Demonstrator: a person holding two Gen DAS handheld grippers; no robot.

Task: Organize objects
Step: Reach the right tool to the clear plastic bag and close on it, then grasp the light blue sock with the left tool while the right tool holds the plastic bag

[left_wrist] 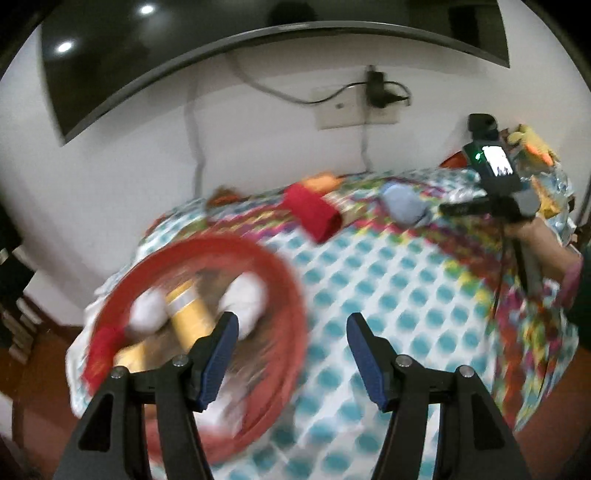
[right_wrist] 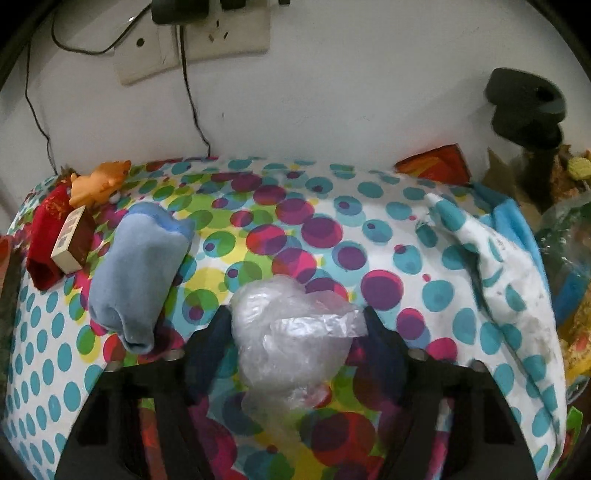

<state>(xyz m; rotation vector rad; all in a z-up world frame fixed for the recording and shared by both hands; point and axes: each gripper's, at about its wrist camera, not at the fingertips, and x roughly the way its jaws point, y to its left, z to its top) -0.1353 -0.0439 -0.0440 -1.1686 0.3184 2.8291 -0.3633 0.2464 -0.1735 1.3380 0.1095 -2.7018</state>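
In the right wrist view my right gripper (right_wrist: 295, 325) is shut on a crumpled clear plastic bag (right_wrist: 291, 332), which fills the gap between the dark fingers just above the spotted bedsheet (right_wrist: 332, 229). My left gripper (left_wrist: 291, 332) stands open with nothing between its blue pads (left_wrist: 221, 354), over the sheet and just right of a red round basket (left_wrist: 284, 280). The blurred basket holds a yellow tube (left_wrist: 192, 317), white bundles (left_wrist: 147, 310) and something red. A blue sock (right_wrist: 136, 269), a red cloth (right_wrist: 44, 236), a small box (right_wrist: 72, 240) and an orange toy (right_wrist: 99, 181) lie at the left.
A white wall with sockets and cables (right_wrist: 221, 33) backs the bed. A spotted cloth (right_wrist: 498, 266), a red-yellow packet (right_wrist: 436, 166) and a black object (right_wrist: 524, 107) crowd the right side. A dark TV (left_wrist: 258, 37) hangs above. A person's hand (left_wrist: 535, 236) holds the other gripper.
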